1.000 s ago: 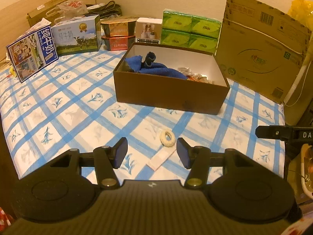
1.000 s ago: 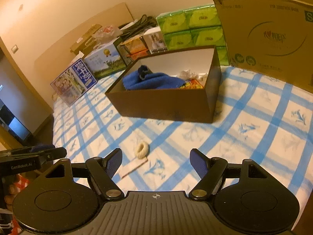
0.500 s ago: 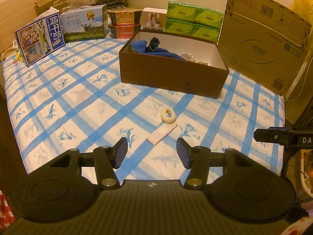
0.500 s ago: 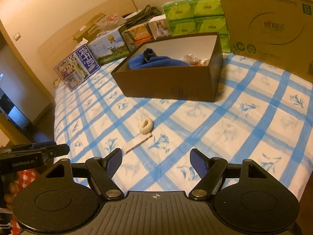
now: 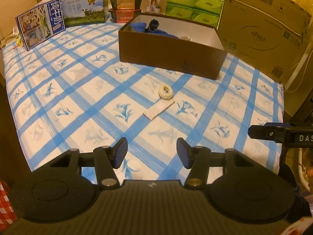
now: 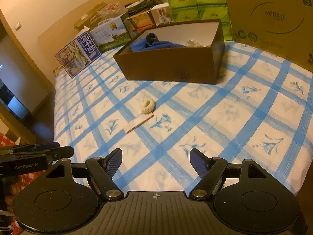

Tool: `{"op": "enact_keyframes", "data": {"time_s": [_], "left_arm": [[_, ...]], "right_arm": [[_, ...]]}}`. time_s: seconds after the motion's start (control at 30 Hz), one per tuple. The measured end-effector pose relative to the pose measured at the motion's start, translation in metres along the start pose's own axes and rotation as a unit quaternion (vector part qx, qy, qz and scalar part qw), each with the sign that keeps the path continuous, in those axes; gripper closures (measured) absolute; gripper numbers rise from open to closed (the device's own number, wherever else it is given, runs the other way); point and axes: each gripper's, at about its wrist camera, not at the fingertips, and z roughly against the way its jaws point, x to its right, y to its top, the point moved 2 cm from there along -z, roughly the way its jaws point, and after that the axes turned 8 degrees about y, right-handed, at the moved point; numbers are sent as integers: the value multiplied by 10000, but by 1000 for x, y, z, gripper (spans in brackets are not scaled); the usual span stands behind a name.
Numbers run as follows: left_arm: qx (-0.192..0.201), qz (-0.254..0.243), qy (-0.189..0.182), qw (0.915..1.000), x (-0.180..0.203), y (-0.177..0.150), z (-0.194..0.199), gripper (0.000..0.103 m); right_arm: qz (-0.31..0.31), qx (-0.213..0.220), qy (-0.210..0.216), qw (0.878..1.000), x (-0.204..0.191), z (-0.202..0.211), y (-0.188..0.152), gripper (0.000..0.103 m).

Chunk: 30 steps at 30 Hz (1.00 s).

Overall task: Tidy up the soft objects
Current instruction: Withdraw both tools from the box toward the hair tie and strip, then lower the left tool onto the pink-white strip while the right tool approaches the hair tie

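Reaching the cream scrunchie cleanly probably means lowering one gripper straight over it, clear of the flat packet touching its near edge. Left gripper and right gripper both hang open and empty above the bedspread. Behind, the brown box already holds blue cloth.

The near wall of the brown open-topped cardboard box hid most of the blue cloth and the pale crumpled thing inside. The large tan corrugated carton was cut off by the frame's top and right edges. Print on the blue-and-white milk cartons was too small to read.
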Motion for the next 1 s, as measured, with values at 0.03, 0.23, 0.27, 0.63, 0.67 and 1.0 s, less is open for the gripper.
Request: {"op": "enact_keyframes", "data": {"time_s": [0.03, 0.23, 0.27, 0.63, 0.67, 1.0], "left_arm": [[-25, 0, -7, 10000, 1, -2, -1, 51], [-132, -52, -12, 9999, 7, -9, -4, 51], [-139, -60, 0, 9999, 7, -10, -4, 51], [-339, -114, 24, 9994, 11, -14, -19, 51], [-361, -118, 23, 9993, 11, -14, -22, 51], [-593, -145, 7, 9981, 13, -17, -45, 51]], "right_arm": [[12, -24, -18, 10000, 0, -1, -1, 27], [109, -141, -53, 9998, -3, -6, -11, 27], [117, -158, -55, 9998, -4, -7, -12, 27], [93, -333, -128, 9993, 3, -22, -17, 27], [82, -345, -135, 9993, 4, -24, -17, 27], [-44, -484, -203, 9986, 15, -40, -16, 27]]}}
